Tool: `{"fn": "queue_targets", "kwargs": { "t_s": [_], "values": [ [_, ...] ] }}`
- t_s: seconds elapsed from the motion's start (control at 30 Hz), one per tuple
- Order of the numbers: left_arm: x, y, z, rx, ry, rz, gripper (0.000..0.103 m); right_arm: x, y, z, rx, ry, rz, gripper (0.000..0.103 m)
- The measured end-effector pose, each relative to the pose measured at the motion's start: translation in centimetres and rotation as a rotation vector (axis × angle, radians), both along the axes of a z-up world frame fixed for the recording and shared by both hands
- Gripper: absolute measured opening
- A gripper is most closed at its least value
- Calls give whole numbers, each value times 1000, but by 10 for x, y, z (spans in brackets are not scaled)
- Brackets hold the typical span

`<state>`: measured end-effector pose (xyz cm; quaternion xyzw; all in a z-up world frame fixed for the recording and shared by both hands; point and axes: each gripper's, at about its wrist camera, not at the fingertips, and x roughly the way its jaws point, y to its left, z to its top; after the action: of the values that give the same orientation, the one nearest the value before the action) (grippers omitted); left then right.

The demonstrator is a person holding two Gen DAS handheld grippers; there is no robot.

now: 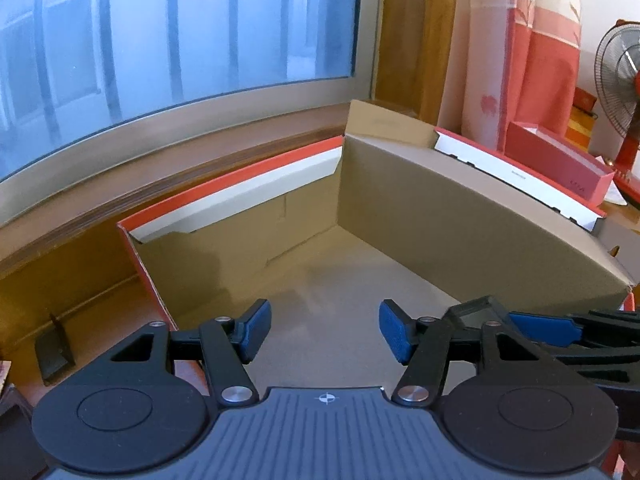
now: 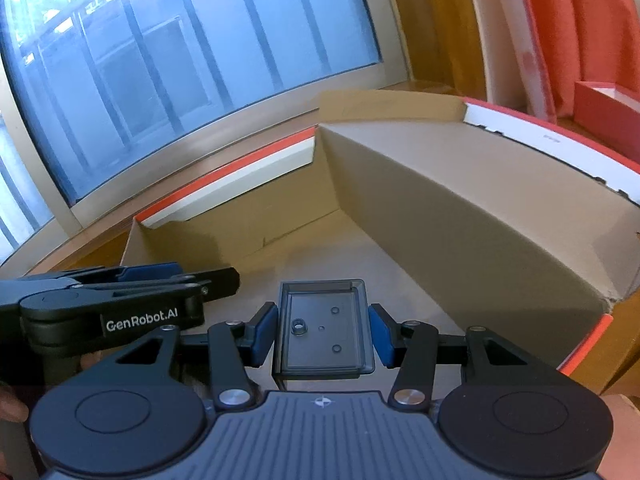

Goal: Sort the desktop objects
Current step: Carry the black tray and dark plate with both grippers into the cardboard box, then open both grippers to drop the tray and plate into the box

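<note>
A large open cardboard box (image 1: 460,216) with red outer sides stands on the desk below the window; its brown floor (image 2: 332,256) is bare. My right gripper (image 2: 323,332) is shut on a dark translucent plastic case (image 2: 324,330) and holds it over the box's near part. The case also shows in the left wrist view (image 1: 474,314), just right of my left gripper. My left gripper (image 1: 325,330) is open and empty over the box floor. It also shows in the right wrist view (image 2: 132,276), to the left of the case.
A window (image 1: 180,32) with a wooden sill runs behind the box. A pink box (image 1: 560,160), a curtain (image 1: 532,40) and a fan (image 1: 620,80) are at the right. A small dark object (image 1: 54,350) lies on the desk left of the box.
</note>
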<state>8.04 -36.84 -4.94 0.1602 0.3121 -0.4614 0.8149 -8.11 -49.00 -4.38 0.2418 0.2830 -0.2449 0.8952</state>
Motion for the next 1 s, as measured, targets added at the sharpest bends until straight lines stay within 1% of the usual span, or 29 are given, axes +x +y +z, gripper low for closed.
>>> {"fn": "queue_targets", "kwargs": {
  "t_s": [0.17,0.2,0.27,0.33,0.4,0.47,0.5,0.53,0.57,0.67,0.77,1.0],
  "values": [
    [-1,10,6,-24,-11,17,64,4,-3,1,-11,5,0,53],
    [-1,12,8,-29,-14,20,65,4,-3,1,-17,6,-4,55],
    [-2,17,11,-40,-18,28,73,3,-3,3,-29,6,-11,59],
    [-3,21,13,-50,-23,35,79,1,-3,4,-38,3,-15,63],
    [-3,26,16,-61,-28,43,81,0,-1,5,-49,5,-20,70],
    [-7,37,23,-95,-18,36,88,0,3,7,-65,6,-19,75],
    [-10,43,26,-110,-21,34,91,0,5,8,-74,7,-17,78],
    [-14,50,30,-121,-33,37,96,-1,7,8,-82,8,-13,79],
    [-19,58,33,-129,-52,41,98,-1,9,10,-90,6,-6,81],
    [-34,85,42,-140,-123,64,102,-2,17,17,-122,-3,10,83],
    [-42,115,46,-132,-157,120,103,-4,29,27,-152,-20,17,84],
    [-39,195,43,-100,-123,275,103,-2,78,55,-232,-64,75,87]
  ]
}}
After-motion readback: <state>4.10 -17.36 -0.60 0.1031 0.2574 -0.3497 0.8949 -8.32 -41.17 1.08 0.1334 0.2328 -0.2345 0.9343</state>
